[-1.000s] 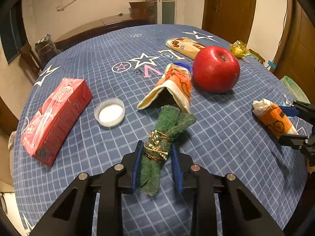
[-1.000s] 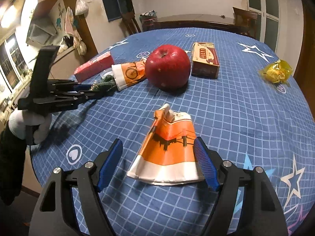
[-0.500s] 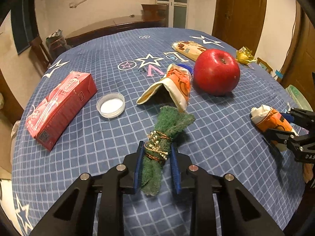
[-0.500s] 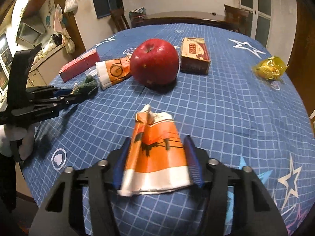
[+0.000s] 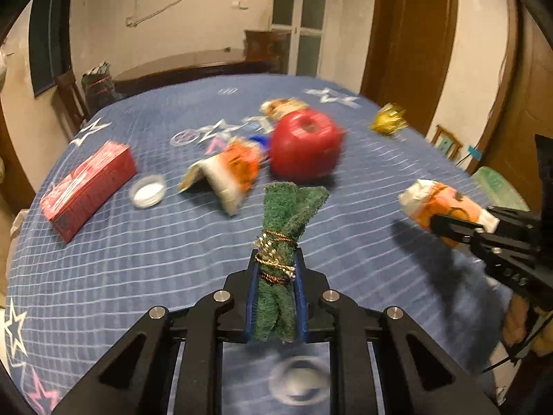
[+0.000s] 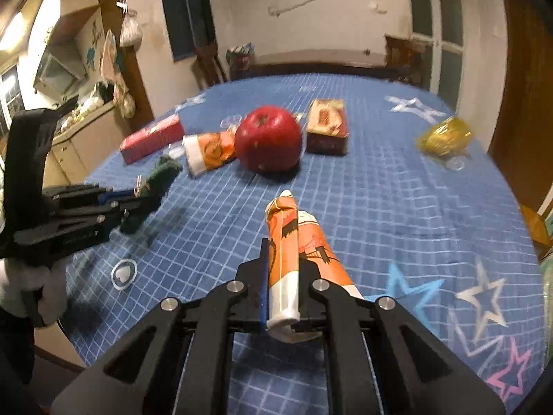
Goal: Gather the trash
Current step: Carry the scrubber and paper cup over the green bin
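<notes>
- Left wrist view: the left gripper (image 5: 275, 288) pinches the green scrub pad (image 5: 288, 219), a rolled pad bound with gold cord; its jaws have just been closing the last bit onto it, and the pad that lay on the blue checked tablecloth (image 5: 145, 252) a second ago now hangs clear above it
- Same view: the table looks lower and more blurred than before, with more of the room's walls and doors in sight
- Same view: at the right edge the right gripper (image 5: 446, 230) now clamps the crushed orange paper cup (image 5: 439, 204) in the air; earlier that cup lay on the cloth between spread fingers
- Right wrist view: the right gripper (image 6: 281, 278) is pressed together on the orange paper cup (image 6: 297, 242), squeezed narrow; its jaws have just been closing from wide apart, and the cup is off the cloth
- Same view: the apple (image 6: 269, 143), second orange cup (image 6: 209, 150), red carton (image 6: 152, 138), brown box (image 6: 326, 126) and yellow wrapper (image 6: 444, 135) lie where they did
</notes>
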`<control>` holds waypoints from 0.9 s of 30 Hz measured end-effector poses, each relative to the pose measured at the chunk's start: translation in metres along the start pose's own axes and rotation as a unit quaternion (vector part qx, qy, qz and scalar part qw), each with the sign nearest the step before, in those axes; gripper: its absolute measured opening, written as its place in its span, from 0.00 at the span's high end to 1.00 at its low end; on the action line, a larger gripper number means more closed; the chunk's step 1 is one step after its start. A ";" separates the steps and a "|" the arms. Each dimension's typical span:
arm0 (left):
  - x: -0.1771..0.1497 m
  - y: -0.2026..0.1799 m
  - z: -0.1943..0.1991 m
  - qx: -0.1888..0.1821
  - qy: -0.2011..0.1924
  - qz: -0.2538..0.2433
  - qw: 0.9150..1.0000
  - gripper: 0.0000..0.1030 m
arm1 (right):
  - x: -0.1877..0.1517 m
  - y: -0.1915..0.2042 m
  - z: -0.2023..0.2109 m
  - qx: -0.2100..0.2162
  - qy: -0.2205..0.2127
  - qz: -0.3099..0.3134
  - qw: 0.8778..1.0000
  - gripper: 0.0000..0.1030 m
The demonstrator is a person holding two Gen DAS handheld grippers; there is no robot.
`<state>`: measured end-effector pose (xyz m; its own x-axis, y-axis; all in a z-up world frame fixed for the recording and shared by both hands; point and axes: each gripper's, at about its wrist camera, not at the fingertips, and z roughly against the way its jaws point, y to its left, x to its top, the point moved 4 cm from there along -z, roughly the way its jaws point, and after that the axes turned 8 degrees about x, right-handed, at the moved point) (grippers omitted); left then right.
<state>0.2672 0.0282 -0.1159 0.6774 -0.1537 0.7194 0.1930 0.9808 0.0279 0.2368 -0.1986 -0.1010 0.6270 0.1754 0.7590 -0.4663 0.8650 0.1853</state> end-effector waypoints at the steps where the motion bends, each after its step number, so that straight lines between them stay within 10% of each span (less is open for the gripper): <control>1: 0.002 -0.010 0.006 -0.005 -0.009 0.001 1.000 0.81 | 0.001 -0.001 0.007 -0.008 -0.010 0.001 1.000 0.94; 14: 0.034 -0.113 0.058 -0.001 -0.121 0.016 0.993 0.81 | 0.008 -0.023 0.096 -0.094 -0.119 0.019 0.988 0.93; 27: 0.031 -0.148 0.092 0.021 -0.167 0.022 0.986 0.81 | 0.007 -0.024 0.118 -0.093 -0.156 0.032 0.983 0.93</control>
<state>0.1936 -0.1107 -0.0339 0.4124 -0.0699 0.9083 0.1344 0.9908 0.0152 0.1789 -0.2738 -0.0270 0.3644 0.1040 0.9254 -0.3577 0.9331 0.0359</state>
